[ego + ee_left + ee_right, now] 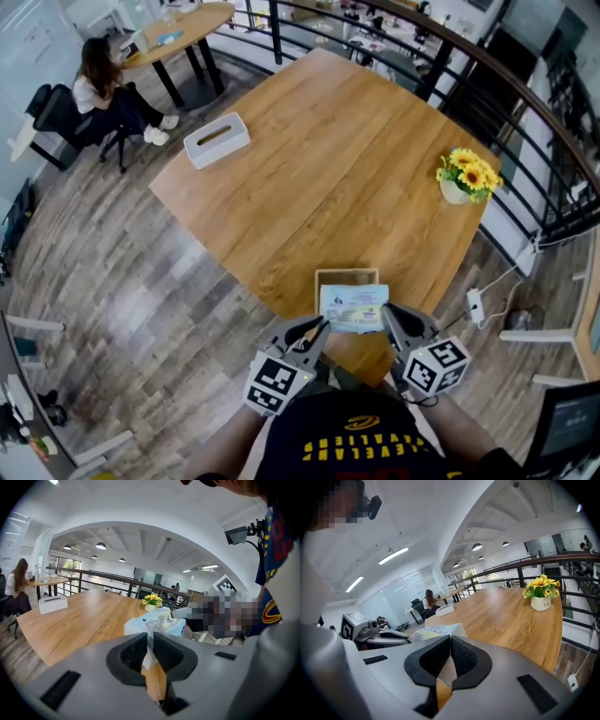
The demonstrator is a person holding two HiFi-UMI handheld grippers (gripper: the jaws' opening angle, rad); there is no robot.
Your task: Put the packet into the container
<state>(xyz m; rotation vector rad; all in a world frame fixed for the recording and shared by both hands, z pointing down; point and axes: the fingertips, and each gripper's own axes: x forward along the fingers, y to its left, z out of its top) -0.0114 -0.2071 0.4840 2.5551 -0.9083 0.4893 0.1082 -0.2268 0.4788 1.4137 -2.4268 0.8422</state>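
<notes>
Packet: a pale, printed flat pouch (354, 307), held off the wooden table (328, 169) at its near edge, close in front of the person.
Position against container: the packet overlaps the near side of the small wooden box (347, 273). From above I cannot tell whether it touches the rim or hangs clear.
Left gripper (322, 325): jaws nearly together, pinching the packet's thin left margin. The film stands up between the pads in the left gripper view.
Right gripper (385, 316): jaws pressed close on the packet's right margin, with a pale corner showing between the pads in the right gripper view.
Orientation: the long axis runs side to side, from one gripper to the other. The printed face is up and the packet lies roughly level.
Handling, judged: light and soft. The film is likely slippery and creases easily, and the body is likely to sag if one side lets go.
Hold points, judged: the two short end margins, as taken now, keep it spread and controlled.
Fit, judged: the packet looks about as wide as the box opening, so it may need tilting or folding to go in.
Surroundings: a white tissue box (217, 139) and a pot of yellow flowers (466, 175) stand well apart from the work.
</notes>
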